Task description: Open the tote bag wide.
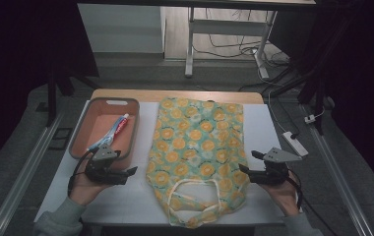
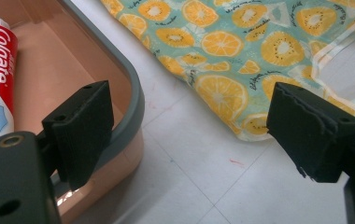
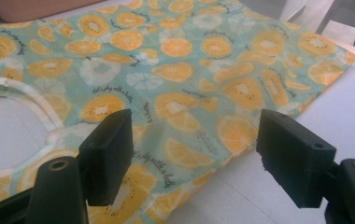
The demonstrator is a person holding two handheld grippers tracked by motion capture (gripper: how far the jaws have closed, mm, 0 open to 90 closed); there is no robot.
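Fruit-print bag (image 1: 195,152) lay flat on the table (image 1: 126,201), left gripper (image 1: 118,174) and right gripper (image 1: 251,164) both spread wide, pinching nothing.

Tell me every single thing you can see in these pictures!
bag: one, teal with orange fruit slices, flat in the middle of the table, handles toward the person.
tray: one, pink with grey rim, left of the bag.
toothpaste tube: one, white, red and blue, lying in the tray.
table: one, white top with a wooden far edge, under everything.
power strip: one, white, right edge of the table.
left hand-held gripper: one, black, open, by the tray's near corner.
right hand-held gripper: one, black, open, at the bag's right edge.
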